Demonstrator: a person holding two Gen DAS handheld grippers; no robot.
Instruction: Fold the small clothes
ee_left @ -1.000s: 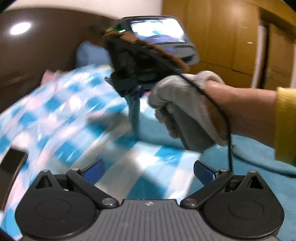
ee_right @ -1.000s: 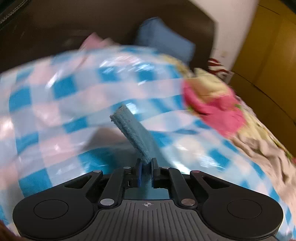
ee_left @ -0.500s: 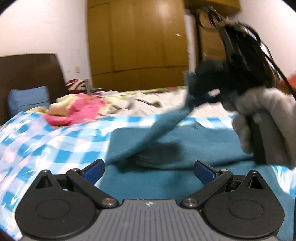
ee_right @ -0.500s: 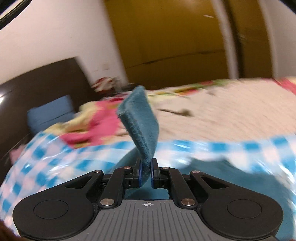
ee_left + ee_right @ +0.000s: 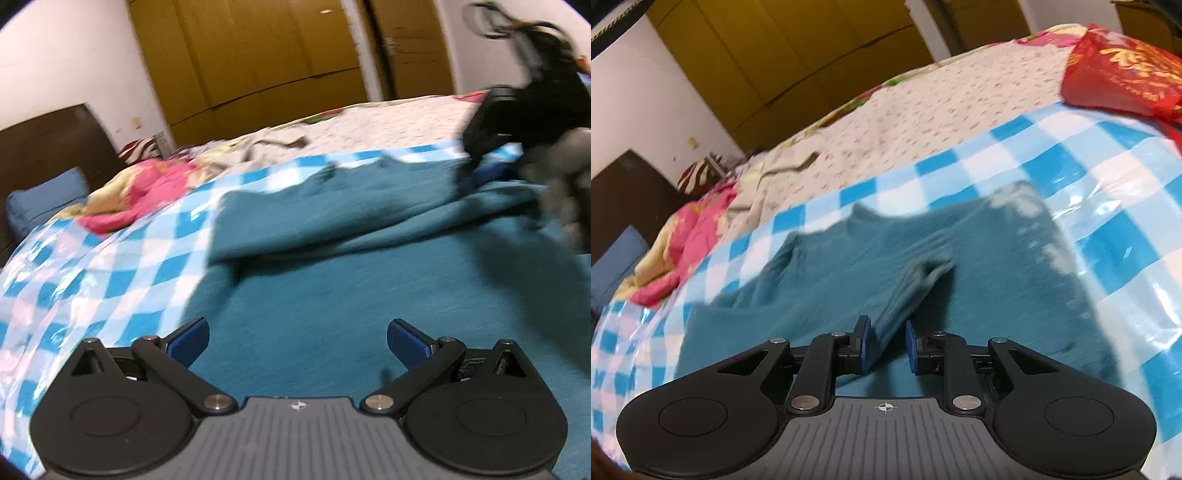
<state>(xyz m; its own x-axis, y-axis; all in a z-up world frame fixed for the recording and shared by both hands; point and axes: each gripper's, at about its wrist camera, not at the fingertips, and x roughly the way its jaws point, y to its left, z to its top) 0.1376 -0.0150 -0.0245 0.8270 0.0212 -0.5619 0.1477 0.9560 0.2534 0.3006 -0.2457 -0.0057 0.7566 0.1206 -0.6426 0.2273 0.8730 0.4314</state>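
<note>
Right wrist view: the right hand-held gripper [image 5: 885,345] has its jaws opening. A folded strip of the teal sweater [image 5: 820,295] sits between them. It leans on the left pad, and the right pad is off it. The sweater lies flat on the blue and white checked sheet [image 5: 1071,177] on the bed [image 5: 923,110], just in front of the gripper.

In the left wrist view, the left hand-held gripper [image 5: 297,341] is wide and has nothing in it. It hangs over the near part of the sweater [image 5: 332,280]. The right hand-held gripper [image 5: 487,147] shows at the far right edge of the sweater, with a grey gloved hand [image 5: 561,184] behind it.

Half a second ago the right jaws were shut tight on the strip and held it up in the air. Now the strip is down on the sweater, folded over.

A pink cloth [image 5: 144,192] and a blue pillow [image 5: 40,206] lie near the dark headboard [image 5: 51,140]. A red bag [image 5: 1123,81] rests on the bed at the far right.
</note>
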